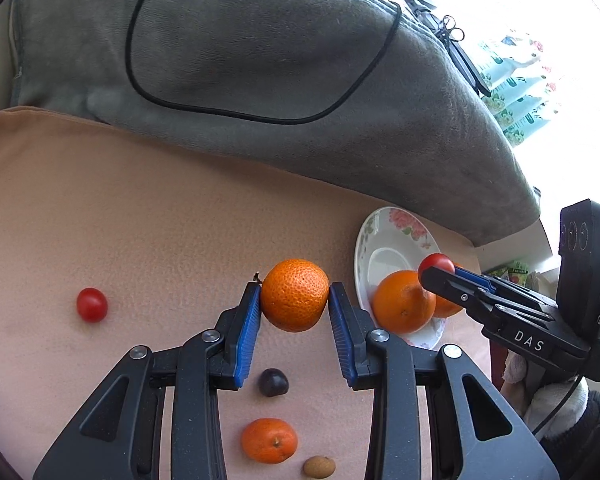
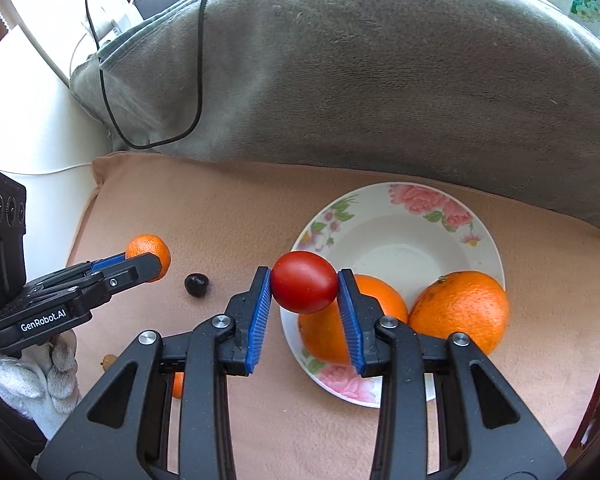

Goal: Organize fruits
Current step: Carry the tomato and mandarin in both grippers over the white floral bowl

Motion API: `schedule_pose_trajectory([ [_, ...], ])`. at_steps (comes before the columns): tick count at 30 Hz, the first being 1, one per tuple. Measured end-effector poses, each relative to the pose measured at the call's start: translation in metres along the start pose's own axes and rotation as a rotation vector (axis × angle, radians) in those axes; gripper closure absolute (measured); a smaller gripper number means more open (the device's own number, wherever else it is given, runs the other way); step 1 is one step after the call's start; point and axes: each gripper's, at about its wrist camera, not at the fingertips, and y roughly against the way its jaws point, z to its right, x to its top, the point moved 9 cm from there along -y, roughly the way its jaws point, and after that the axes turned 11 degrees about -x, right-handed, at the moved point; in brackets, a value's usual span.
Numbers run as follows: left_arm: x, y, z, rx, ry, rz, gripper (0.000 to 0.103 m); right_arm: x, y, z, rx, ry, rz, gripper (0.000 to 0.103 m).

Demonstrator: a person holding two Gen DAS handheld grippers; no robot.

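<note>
- Our left claw (image 1: 294, 300) is clamped on a tangerine (image 1: 294, 295), lifted above the peach cloth (image 1: 140, 208).
- Our right claw (image 2: 304, 286) grips a cherry tomato (image 2: 304, 282) at the near-left rim of the floral plate (image 2: 404, 216) (two oranges (image 2: 460, 310) inside).
- Another tomato (image 1: 92, 305) lies far left.

A: Where are the fruits?
B: A mandarin (image 1: 294, 295) and a red cherry tomato (image 2: 304, 282) are each pinched between blue fingers, off the cloth.
A: And the plate?
B: The floral plate (image 2: 400, 216) holds two oranges (image 2: 460, 310). Another tomato (image 1: 92, 304), a dark plum (image 1: 273, 382), a second mandarin (image 1: 269, 440) and a brown longan (image 1: 319, 467) lie loose.
</note>
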Motion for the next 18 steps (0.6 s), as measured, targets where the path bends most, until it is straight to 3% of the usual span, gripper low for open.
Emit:
schedule_pose_trajectory([
  [18,0.009,-0.043,0.056,-0.015,-0.111,-0.047,0.070,0.006,0.004,0.060,-0.035,-0.071,0.031,0.068],
])
